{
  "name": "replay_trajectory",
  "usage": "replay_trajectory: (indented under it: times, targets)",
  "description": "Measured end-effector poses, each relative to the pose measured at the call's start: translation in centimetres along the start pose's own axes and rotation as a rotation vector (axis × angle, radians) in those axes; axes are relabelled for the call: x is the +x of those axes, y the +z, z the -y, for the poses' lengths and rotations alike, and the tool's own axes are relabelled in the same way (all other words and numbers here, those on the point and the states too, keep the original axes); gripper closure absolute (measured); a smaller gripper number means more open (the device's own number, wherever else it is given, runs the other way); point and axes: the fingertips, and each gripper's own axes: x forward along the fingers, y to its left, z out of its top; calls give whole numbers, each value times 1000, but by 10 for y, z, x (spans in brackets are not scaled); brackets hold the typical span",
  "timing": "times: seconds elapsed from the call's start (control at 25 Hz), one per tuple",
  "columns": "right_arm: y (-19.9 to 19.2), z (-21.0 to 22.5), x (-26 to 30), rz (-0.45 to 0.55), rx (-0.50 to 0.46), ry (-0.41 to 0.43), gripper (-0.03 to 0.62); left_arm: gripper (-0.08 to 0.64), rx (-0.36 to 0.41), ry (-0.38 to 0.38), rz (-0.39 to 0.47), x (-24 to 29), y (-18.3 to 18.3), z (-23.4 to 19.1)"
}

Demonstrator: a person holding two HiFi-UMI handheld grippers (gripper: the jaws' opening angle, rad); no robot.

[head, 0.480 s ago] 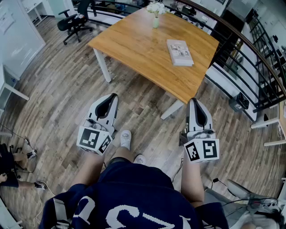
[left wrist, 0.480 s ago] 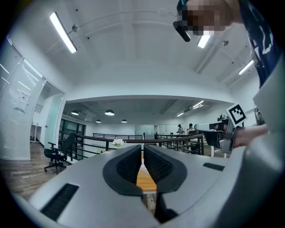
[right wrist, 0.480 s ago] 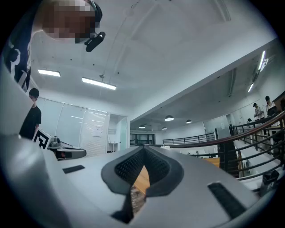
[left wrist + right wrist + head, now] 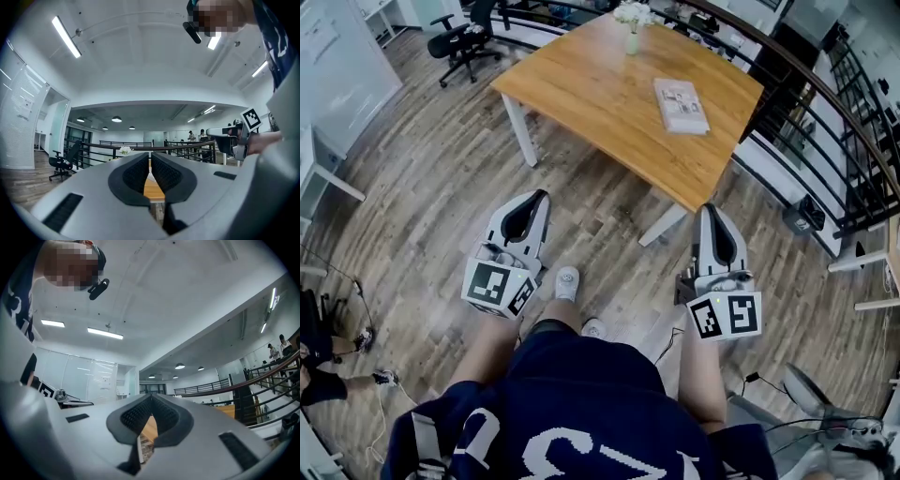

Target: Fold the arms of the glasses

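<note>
The person is standing on the plank floor (image 4: 422,187) short of the wooden tabletop (image 4: 600,94), holding both tools out in front. The left tool (image 4: 538,199) is pointing level, its jaws pressing almost together with only a sliver between the pads and nothing in them. The right tool (image 4: 710,210) is tipping slightly upward, its jaws meeting at the tips, likewise empty.

No glasses are showing in any view, so their place and long axis cannot be told. The tabletop is carrying only a book (image 4: 681,105) and, at its far edge, a vase (image 4: 631,28) of white flowers.

The tabletop is lying toward twelve o'clock from both tools, well apart. The right tool is sitting nearer its close corner, with the book at twelve o'clock from it and at one o'clock from the left tool. By this reading, the folding is not yet starting.
</note>
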Motion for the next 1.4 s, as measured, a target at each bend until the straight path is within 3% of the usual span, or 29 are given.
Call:
replay_trajectory:
  times: [0.36,0.92,1.12,1.4]
  targets:
    - [-10,8,34,3,21,12,566,532,-5,9,-8,29,-8,-23]
    - [-15,70,200,25,-8,-55,566,532,-11,-70,19,197,-8,-126]
    - [-25,73,241,-15,-110,-67,566,532,-17,-102,4,243,-13,-152]
    - [-50,103,282,-60,-41,-71,566,532,-62,-99,-56,283,-46,-172]
